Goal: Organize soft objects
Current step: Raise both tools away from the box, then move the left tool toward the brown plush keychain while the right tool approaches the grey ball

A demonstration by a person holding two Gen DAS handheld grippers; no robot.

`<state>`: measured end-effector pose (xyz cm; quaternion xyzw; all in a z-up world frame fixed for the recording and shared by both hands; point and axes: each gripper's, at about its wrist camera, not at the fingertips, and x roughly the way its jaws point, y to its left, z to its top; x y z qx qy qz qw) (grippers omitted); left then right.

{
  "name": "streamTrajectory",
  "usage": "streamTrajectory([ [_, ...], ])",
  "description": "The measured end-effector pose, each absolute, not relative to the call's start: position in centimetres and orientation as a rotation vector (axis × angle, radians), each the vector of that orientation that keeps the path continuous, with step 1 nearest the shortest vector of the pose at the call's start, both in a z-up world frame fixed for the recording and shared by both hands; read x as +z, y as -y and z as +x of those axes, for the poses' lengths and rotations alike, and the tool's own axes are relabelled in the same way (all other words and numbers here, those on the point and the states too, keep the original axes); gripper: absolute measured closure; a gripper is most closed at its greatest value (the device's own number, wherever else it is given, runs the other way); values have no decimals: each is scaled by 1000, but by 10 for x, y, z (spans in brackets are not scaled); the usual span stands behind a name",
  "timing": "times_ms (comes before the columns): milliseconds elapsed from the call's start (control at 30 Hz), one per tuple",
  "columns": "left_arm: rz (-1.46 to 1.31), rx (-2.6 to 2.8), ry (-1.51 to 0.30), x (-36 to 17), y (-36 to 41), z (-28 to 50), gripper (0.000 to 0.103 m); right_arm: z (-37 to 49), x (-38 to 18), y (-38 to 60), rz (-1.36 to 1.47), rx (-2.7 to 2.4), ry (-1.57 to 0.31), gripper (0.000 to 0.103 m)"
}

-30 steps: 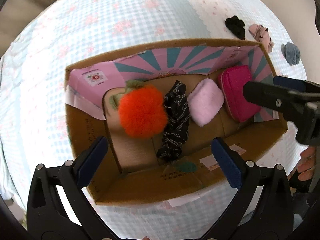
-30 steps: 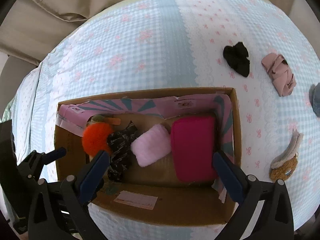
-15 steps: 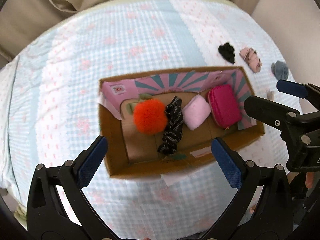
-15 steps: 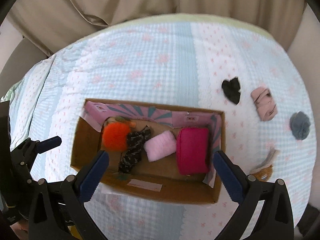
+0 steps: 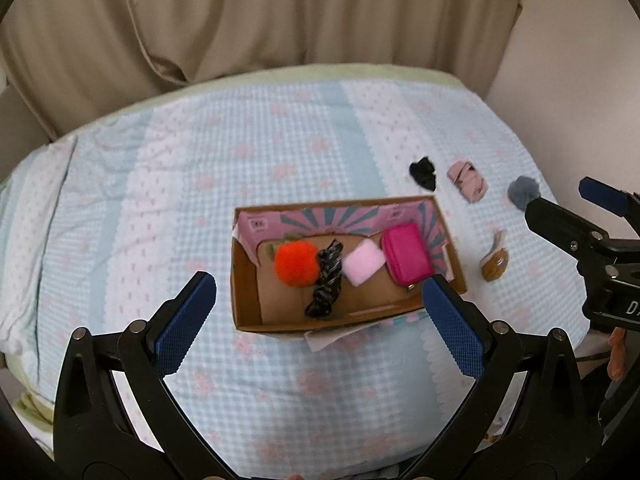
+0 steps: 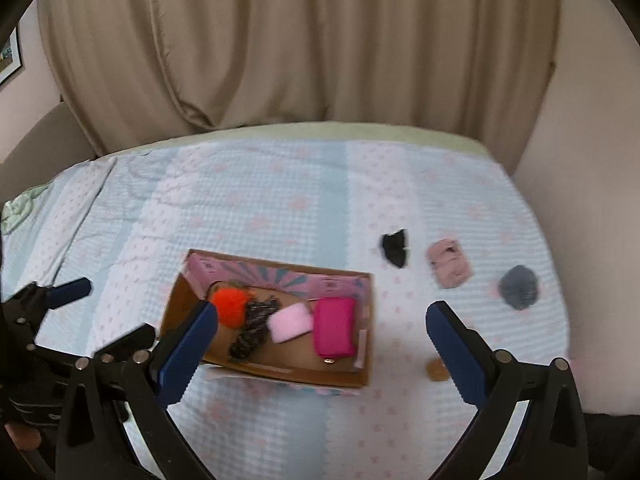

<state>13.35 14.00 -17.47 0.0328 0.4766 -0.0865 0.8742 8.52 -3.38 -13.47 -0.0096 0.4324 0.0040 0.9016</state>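
Beige curtains [image 5: 280, 20] hang behind a bed [image 5: 120, 208] covered in a pale blue and white checked spread with small pink flowers. Near the middle of the bed sits an open cardboard box [image 5: 248, 312] whose far and right inner walls carry a pink and teal sunburst print. Inside it, left to right, lie an orange fluffy pompom [image 5: 296, 262], a black patterned scrunchie [image 5: 326, 284] touching the pompom's right side, a pale pink fluffy pouch [image 5: 364, 266] and a magenta pouch [image 5: 406, 254] leaning at the right end. Outside the box, on the spread to its far right, a black scrunchie [image 6: 395, 248], a dusty pink scrunchie [image 6: 449, 264] and a grey fluffy scrunchie [image 6: 519, 287] lie in a row, each apart from the next. Closer to the box's right side rests a brown and cream soft piece [image 5: 495, 262], partly hidden behind a finger in the right wrist view. The left gripper [image 5: 320, 316] hovers above the near side of the box with its jaws spread wide and nothing between them. The right gripper [image 6: 322, 336] hangs above the box's right part, its jaws likewise released and empty. Part of a hand [image 5: 618, 354] shows at the right edge, below the right gripper's body.
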Motion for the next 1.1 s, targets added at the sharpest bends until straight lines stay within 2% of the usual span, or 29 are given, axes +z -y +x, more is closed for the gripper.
streamTrajectory([
  [367, 78, -147, -793, -111, -75, 95, 0, 34, -84, 105, -35, -55, -735, 0],
  [600, 44, -105, -753, -99, -3, 84, 0, 20, -71, 197, -13, -80, -705, 0],
  [833, 6, -95, -765, -117, 76, 81, 0, 24, -84, 281, -27, -59, -722, 0],
  [1100, 105, -134, -836, -192, 159, 83, 0, 54, -125, 350, -17, -46, -779, 0],
])
